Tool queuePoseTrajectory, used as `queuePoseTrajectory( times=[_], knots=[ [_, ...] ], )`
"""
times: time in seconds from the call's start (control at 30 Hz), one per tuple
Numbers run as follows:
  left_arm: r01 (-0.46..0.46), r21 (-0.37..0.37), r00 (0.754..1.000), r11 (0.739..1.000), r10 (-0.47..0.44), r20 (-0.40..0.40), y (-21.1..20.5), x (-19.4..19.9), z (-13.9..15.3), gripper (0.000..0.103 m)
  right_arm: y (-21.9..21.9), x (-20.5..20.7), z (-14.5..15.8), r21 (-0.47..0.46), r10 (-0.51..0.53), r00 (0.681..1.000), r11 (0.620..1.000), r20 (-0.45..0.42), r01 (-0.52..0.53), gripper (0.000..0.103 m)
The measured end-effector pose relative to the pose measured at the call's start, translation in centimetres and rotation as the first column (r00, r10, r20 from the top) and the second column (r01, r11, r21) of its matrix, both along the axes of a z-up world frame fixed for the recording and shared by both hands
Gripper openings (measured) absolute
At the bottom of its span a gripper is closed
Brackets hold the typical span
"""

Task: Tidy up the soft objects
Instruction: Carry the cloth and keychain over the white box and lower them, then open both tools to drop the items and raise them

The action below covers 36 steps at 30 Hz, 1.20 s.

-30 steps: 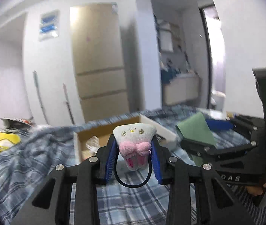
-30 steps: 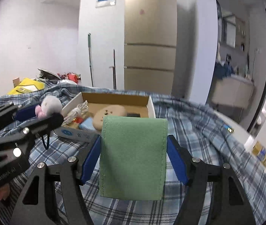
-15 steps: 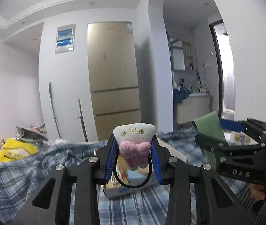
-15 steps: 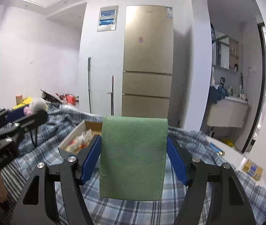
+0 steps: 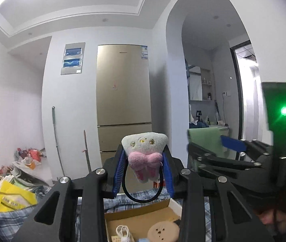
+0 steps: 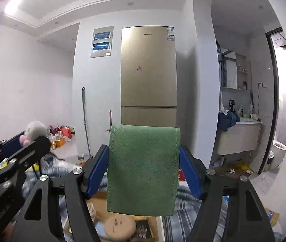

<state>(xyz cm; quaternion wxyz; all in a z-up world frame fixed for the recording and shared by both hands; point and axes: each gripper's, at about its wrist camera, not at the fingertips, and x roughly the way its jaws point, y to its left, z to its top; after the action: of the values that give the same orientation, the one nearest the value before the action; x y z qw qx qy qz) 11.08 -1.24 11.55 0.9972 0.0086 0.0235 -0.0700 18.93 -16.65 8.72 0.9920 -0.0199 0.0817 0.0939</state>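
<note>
The left gripper pinches a plush hair tie while the right gripper clamps a green cloth above the cardboard box.

Cardboard box cut by bottom edge; green cloth hides box interior.

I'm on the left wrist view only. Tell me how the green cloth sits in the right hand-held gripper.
Observer: The green cloth is clamped between both blue pads of the right hand-held gripper, hanging flat.
Operator: Report what's under it.
Observer: The open cardboard box, with a round tan cushion inside.
Operator: Check the box's right side.
Observer: Plaid fabric lies there.
</note>
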Motion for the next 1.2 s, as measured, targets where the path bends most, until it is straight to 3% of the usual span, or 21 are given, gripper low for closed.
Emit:
queuePoseTrajectory(
  times=[0.1,0.2,0.33,0.53,0.63,0.77,0.9,1.07,1.2],
  knots=[
    [0.052,-0.045,0.998,0.998,-0.053,-0.023,0.5,1.0,-0.1,0.037,0.2,1.8,0.1,0.019,-0.009,1.000,1.000,-0.023,0.009,0.069],
    [0.028,-0.041,0.998,0.999,-0.030,-0.049,0.7,1.8,-1.0,0.037,-0.2,2.9,-0.9,0.080,0.034,0.997,0.996,-0.070,-0.029,0.069],
    [-0.003,-0.019,0.991,1.000,0.001,-0.135,1.0,3.9,-3.2,0.037,0.7,4.1,-3.8,0.005,0.027,0.993,1.000,-0.116,-0.026,0.069],
    [-0.018,-0.045,0.941,0.999,0.001,-0.339,2.6,7.9,-7.3,0.037,1.4,7.5,-8.7,-0.036,0.055,0.955,0.997,-0.292,-0.068,0.069],
    [-0.020,-0.051,0.923,0.998,-0.002,-0.385,2.8,9.0,-8.3,0.037,1.2,8.5,-10.7,-0.016,0.074,0.929,0.996,-0.362,-0.085,0.069],
    [-0.035,-0.072,0.909,0.997,0.002,-0.416,3.3,9.8,-9.6,0.047,1.2,8.5,-12.1,-0.083,0.023,0.941,0.995,-0.339,-0.054,0.069],
    [-0.040,-0.047,0.904,0.998,0.016,-0.428,3.1,9.8,-10.8,0.076,1.0,9.3,-12.6,-0.046,0.066,0.918,0.995,-0.391,-0.091,0.069],
    [-0.033,-0.049,0.895,0.998,0.008,-0.446,3.0,10.0,-11.3,0.085,1.9,9.9,-13.5,-0.074,0.074,0.907,0.991,-0.414,-0.115,0.069],
    [-0.050,-0.034,0.880,0.998,0.027,-0.475,3.0,10.5,-11.7,0.085,2.0,10.3,-14.3,-0.063,0.082,0.896,0.991,-0.436,-0.121,0.073]
  ],
)
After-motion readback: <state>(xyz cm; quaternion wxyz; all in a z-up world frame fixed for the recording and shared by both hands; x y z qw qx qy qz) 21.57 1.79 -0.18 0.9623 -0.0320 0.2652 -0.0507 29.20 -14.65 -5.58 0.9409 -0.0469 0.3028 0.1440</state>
